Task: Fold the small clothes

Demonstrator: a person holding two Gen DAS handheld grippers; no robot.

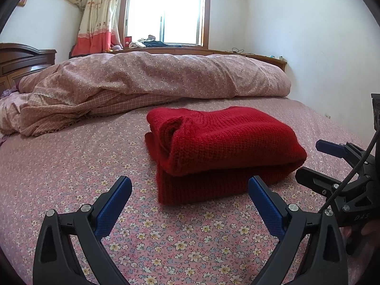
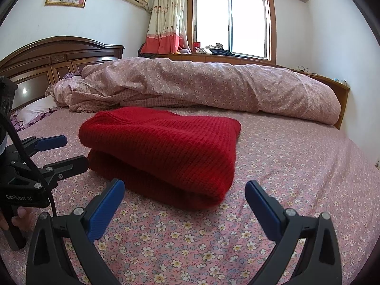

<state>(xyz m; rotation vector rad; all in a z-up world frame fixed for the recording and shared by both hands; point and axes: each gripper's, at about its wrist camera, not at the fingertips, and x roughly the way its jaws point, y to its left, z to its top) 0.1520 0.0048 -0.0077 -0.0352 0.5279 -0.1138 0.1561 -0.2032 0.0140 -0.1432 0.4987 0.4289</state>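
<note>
Both our grippers, left (image 1: pixel 190 198) and right (image 2: pixel 185 201), gape with nothing held. We see the sweater (image 1: pixel 220 149) folded on the bed (image 1: pixel 71 166), dead ahead of both, touching neither. Its long side runs across us. Neither looks clearly nearer; we judge the fold nearly done.

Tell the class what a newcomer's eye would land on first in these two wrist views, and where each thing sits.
First comes the folded red knit sweater, lying mid-bed on the pink floral bedsheet. Next, the open left gripper and open right gripper, both hovering short of its near edge, touching nothing. Behind lies a rolled pink floral quilt across the bed, under a bright window.
</note>
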